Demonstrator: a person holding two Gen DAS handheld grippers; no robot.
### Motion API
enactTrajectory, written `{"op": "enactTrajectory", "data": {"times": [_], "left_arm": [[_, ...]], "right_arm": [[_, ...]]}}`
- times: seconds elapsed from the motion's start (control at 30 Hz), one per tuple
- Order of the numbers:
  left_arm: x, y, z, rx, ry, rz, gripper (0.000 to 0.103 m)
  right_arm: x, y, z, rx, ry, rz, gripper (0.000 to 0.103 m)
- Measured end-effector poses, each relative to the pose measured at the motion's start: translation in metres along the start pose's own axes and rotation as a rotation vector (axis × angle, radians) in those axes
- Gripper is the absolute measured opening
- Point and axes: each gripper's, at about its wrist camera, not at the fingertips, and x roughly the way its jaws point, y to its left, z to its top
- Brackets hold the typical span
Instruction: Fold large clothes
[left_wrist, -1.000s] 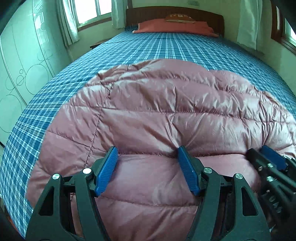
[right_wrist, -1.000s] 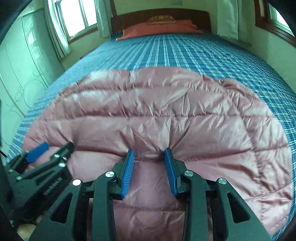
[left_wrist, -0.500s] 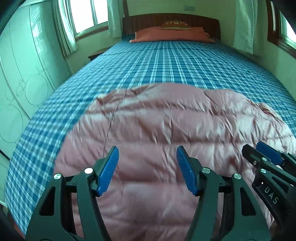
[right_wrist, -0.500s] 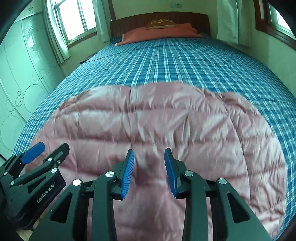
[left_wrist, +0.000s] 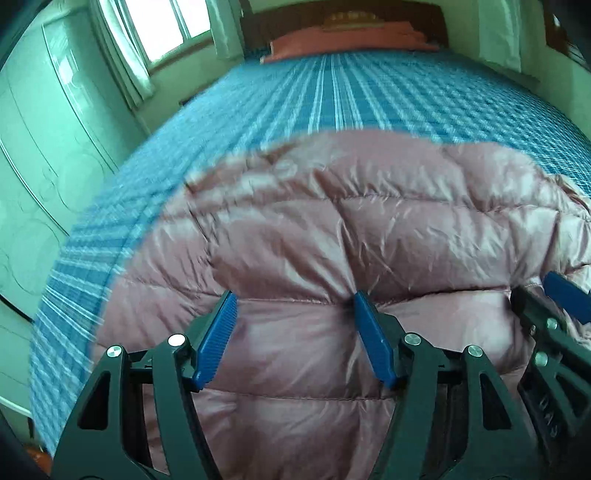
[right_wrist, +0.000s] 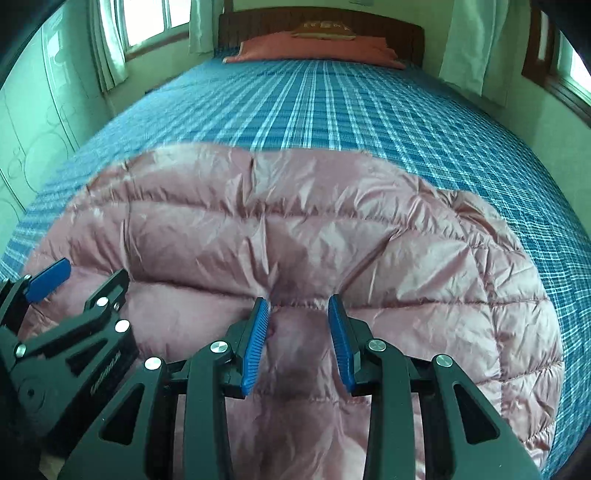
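Note:
A puffy, quilted pink down jacket (left_wrist: 369, 229) lies spread on the near end of the bed and fills the lower half of both views (right_wrist: 295, 221). My left gripper (left_wrist: 294, 299) holds a wide bulge of the jacket between its blue pads. The fabric puckers at both tips, and the jaws are opening slightly. My right gripper (right_wrist: 298, 301) is shut narrower on a pinched fold of the same jacket, with creases radiating from its pads. The two grippers sit side by side. The right gripper shows at the edge of the left wrist view and the left gripper at the edge of the right wrist view.
The blue plaid bed cover (right_wrist: 332, 110) stretches beyond the jacket to an orange pillow (right_wrist: 314, 48) and a dark wooden headboard (right_wrist: 388, 26). A pale wardrobe (left_wrist: 55, 147) stands along the bed's left side. Curtained windows are at the far left and right.
Both grippers have shifted across the bed with the jacket between their pads. The jacket's far edge sits lower in the views than a second ago, and more plaid cover shows beyond it.

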Motion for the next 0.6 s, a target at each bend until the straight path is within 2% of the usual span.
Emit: {"op": "enactTrajectory", "data": {"times": [0.13, 0.43, 0.6], "left_arm": [[0.007, 0.000, -0.005, -0.009, -0.023, 0.012, 0.067], [0.008, -0.004, -0.012, -0.020, -0.058, 0.023, 0.068], [0.006, -0.002, -0.012, -0.029, -0.055, 0.004, 0.068]], "right_arm": [[0.018, 0.004, -0.010, -0.012, -0.012, -0.024, 0.035], [0.021, 0.009, -0.020, -0.012, -0.065, -0.043, 0.035], [0.021, 0.009, -0.022, -0.008, -0.082, -0.042, 0.035]]}}
